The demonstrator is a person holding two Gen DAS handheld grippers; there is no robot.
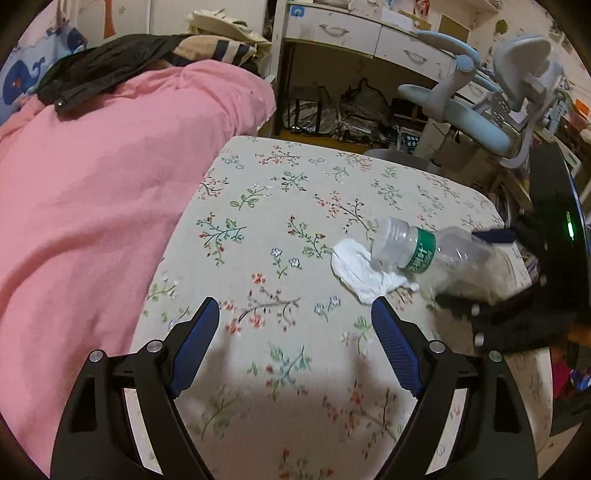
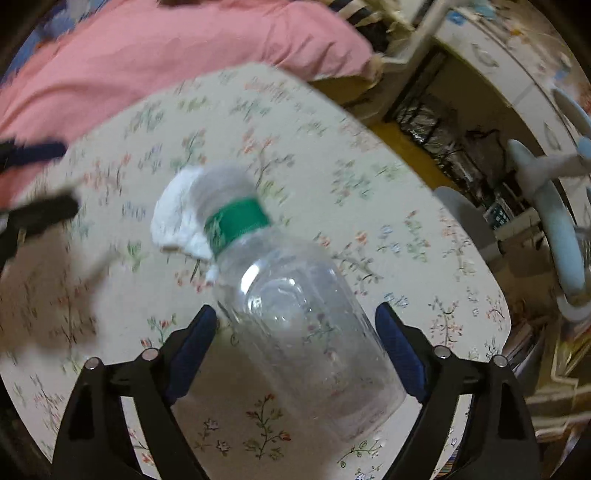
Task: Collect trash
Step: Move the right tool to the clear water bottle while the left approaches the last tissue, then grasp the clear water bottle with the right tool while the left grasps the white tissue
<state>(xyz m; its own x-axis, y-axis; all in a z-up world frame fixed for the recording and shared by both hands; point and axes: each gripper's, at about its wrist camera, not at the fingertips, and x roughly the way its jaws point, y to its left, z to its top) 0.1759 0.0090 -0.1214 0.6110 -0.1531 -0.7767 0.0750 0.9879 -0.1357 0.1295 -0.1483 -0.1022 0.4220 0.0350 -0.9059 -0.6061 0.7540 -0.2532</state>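
A clear plastic bottle (image 1: 424,251) with a green label lies tilted on the floral bed sheet (image 1: 295,206), its neck over a crumpled white tissue (image 1: 360,273). My right gripper (image 2: 295,317) is open, its blue-padded fingers on either side of the bottle (image 2: 295,314), not closed on it. The tissue (image 2: 177,218) lies beyond the bottle's neck. The right gripper also shows blurred in the left wrist view (image 1: 491,273). My left gripper (image 1: 295,314) is open and empty above the sheet, left of the tissue.
A pink blanket (image 1: 92,192) covers the bed's left side, dark clothes (image 1: 99,74) on top. A white desk (image 1: 351,33), bags underneath and a light-blue chair (image 1: 476,125) stand beyond the bed's far edge.
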